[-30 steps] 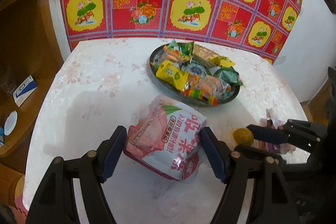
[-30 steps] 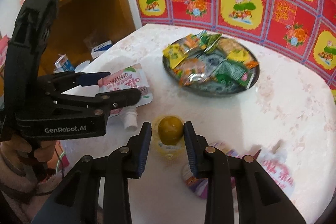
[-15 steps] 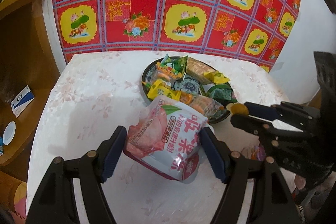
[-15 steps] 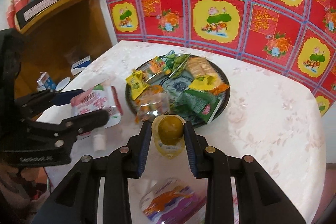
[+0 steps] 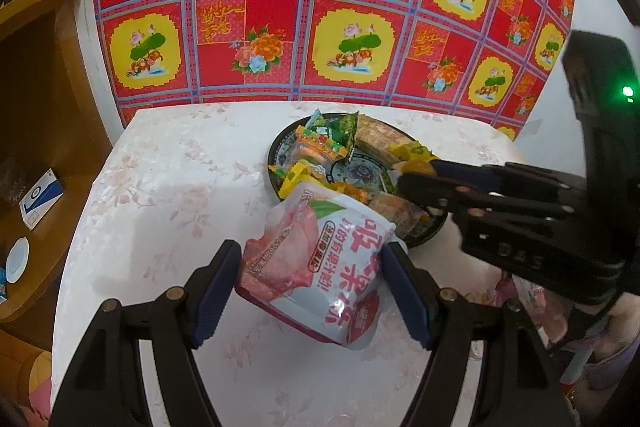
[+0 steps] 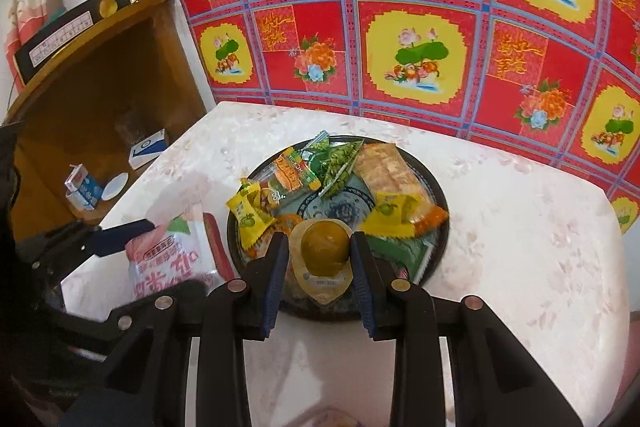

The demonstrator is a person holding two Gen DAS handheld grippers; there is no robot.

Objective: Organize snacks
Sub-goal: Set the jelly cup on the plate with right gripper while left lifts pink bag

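Observation:
My left gripper is shut on a pink and white drink pouch and holds it above the table, just short of the dark snack plate. In the right wrist view my right gripper is shut on a small clear jelly cup with a yellow fruit, held over the near rim of the plate. Several wrapped snacks lie piled in that plate. The pouch and the left gripper's blue pad show at the left of that view. The right gripper reaches over the plate from the right.
The pale floral table backs onto a red and yellow patterned cloth. A wooden shelf with small cartons stands to the left. More snack packets lie at the table's right edge, partly hidden by the right gripper's body.
My right gripper has carried the jelly cup from the bare table to over the plate's near rim. The left gripper with the pouch has drawn closer to the plate.

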